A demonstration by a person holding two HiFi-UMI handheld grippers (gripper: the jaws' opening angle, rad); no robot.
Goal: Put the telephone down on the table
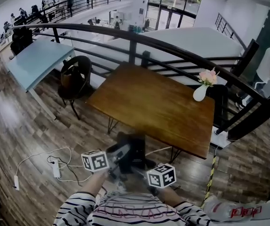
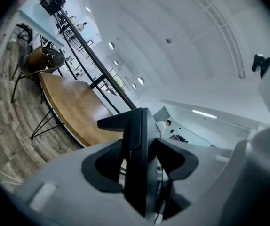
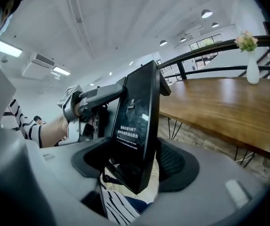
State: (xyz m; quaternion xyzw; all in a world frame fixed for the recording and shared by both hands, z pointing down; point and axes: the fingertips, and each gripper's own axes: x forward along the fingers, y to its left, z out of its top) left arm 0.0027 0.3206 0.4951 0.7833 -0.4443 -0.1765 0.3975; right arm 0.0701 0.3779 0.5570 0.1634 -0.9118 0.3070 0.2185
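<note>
The telephone (image 1: 132, 147) is a black slab with a dark screen, held in the air just short of the wooden table (image 1: 154, 102). My left gripper (image 1: 118, 157) and right gripper (image 1: 142, 166) are both shut on it from opposite sides, low in the head view. In the left gripper view the telephone (image 2: 137, 159) stands edge-on between the jaws of the left gripper (image 2: 139, 168). In the right gripper view the telephone (image 3: 137, 121) shows its screen face, clamped in the right gripper (image 3: 135, 161), with the left gripper (image 3: 85, 102) behind it.
A white vase with pink flowers (image 1: 202, 91) stands at the table's far right corner. A black railing (image 1: 172, 48) runs behind the table. A chair with a bag (image 1: 76, 81) and a pale blue table (image 1: 36, 60) are to the left. Cables with a power strip (image 1: 55, 168) lie on the wooden floor.
</note>
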